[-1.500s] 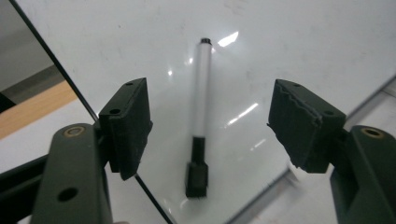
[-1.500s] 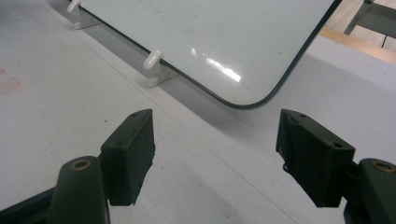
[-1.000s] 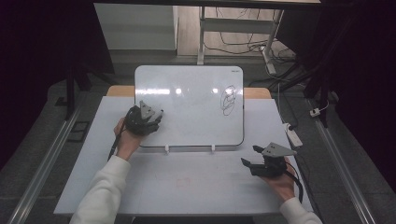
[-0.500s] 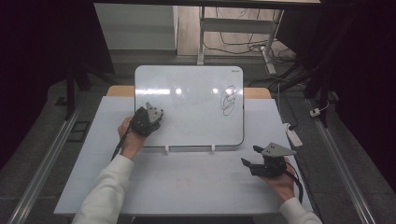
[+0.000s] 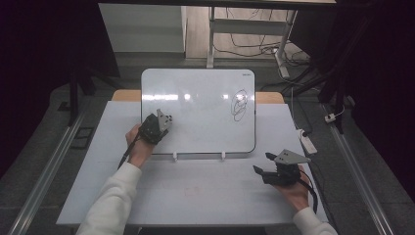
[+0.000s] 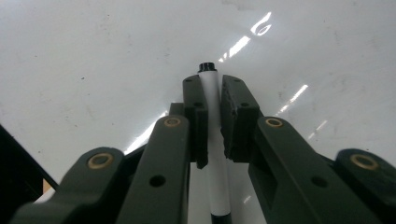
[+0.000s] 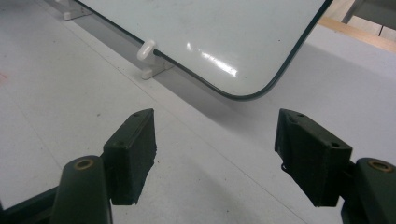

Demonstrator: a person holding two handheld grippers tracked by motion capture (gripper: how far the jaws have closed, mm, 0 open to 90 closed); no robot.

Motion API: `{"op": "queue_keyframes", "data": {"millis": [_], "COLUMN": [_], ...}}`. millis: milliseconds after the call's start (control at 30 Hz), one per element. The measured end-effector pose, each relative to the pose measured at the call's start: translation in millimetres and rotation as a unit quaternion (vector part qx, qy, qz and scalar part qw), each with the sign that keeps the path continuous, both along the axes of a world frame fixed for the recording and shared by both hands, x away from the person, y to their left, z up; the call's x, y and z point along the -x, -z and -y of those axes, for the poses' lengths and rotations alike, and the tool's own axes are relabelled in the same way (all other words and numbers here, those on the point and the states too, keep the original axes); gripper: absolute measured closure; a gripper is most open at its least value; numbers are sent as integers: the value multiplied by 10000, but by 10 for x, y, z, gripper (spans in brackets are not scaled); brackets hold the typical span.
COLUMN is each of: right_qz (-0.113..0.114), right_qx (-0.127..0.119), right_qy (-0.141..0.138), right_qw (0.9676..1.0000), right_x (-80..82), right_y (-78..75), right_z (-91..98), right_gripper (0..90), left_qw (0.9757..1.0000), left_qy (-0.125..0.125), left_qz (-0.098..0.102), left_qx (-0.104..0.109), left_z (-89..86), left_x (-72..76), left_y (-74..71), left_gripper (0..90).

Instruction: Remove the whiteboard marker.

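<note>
Since the earlier frames the left gripper (image 5: 157, 126) has shifted only slightly against the whiteboard (image 5: 195, 93), and its jaws have just been closing; they now stand together, clamped on a white marker (image 6: 211, 100) whose black tip points at the board face.

Largest first. Table (image 5: 205, 196): pale top, carries the whiteboard, which leans back on two small white feet (image 5: 175, 156) at its lower edge. The tilt presents the face to the person, convenient for writing.

Whiteboard: mostly blank; a black scribble (image 5: 239, 104) sits in its upper right part, well apart from the marker.

Left gripper: over the board's lower left area. Marker lies lengthwise between the pads (image 6: 233, 112), so the tip projects past them, likely so it can meet the surface first.

Right gripper (image 5: 264, 170): below the board's lower right corner (image 7: 243, 93), just above the table, jaws wide apart with nothing between them. Judged idle, kept out of the way.

Obstructions: none seen between marker tip and board. Off the board's right side, a white power strip (image 5: 307, 142) on the floor, clear of both hands.
</note>
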State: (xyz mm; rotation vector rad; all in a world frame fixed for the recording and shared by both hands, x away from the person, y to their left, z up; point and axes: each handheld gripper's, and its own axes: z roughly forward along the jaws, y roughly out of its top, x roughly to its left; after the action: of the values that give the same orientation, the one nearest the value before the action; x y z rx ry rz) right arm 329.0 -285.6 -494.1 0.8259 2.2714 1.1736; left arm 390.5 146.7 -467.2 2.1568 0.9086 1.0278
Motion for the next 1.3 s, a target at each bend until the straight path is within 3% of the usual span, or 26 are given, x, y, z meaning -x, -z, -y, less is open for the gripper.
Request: {"op": "queue_keyframes", "data": {"millis": [300,367,400,467,600,667,700,867,900,933,967,1000,1067,1133,1200,1267,1300], "right_qz": [3,28,30,30,20,5,5,-60,-73,-73,-103,-118,-163,-164,-188,-193,-180], "right_qx": [11,1,11,3,-14,-73,-73,-229,-315,-315,-441,-489,-588,-620,-707,-740,-800], "right_qy": [21,25,28,32,31,16,16,-54,-105,-105,-177,-201,-295,-338,-455,-491,-575], "right_qw": [10000,10000,10000,10000,10000,10000,10000,9997,9994,9994,9988,9985,9977,9974,9963,9959,9950], "right_x": [-1,-4,-3,-3,2,1,1,-3,0,0,4,5,2,0,-1,-2,-6], "right_y": [-2,-2,-4,-4,-6,-6,-6,-6,-10,-10,-20,-25,-46,-57,-83,-90,-106], "right_z": [8,10,11,11,9,5,5,-20,-38,-38,-64,-76,-122,-146,-231,-263,-335], "right_gripper": [296,296,296,296,296,296,296,296,296,296,297,298,298,299,299,299,300], "left_qw": [9999,9997,9992,9989,9966,9940,9940,9899,9878,9878,9850,9850,9799,9785,9748,9736,9714], "left_qy": [93,118,146,165,262,400,400,669,783,783,928,928,1168,1235,1446,1516,1628], "left_qz": [-7,3,30,32,103,106,106,137,118,118,84,84,42,23,-8,-17,-26], "left_qx": [68,193,371,439,772,1013,1013,1242,1341,1341,1450,1450,1614,1652,1697,1709,1727], "left_z": [-27,-59,-111,-136,-198,-211,-211,-142,-102,-102,-47,-47,65,104,234,281,378], "left_x": [15,29,50,62,112,158,158,240,267,267,299,299,352,370,416,429,453], "left_y": [-12,-39,-84,-108,-184,-237,-237,-306,-333,-333,-363,-363,-403,-415,-438,-443,-453], "left_gripper": [820,820,820,820,820,820,820,819,820,820,820,820,820,819,820,819,819]}}
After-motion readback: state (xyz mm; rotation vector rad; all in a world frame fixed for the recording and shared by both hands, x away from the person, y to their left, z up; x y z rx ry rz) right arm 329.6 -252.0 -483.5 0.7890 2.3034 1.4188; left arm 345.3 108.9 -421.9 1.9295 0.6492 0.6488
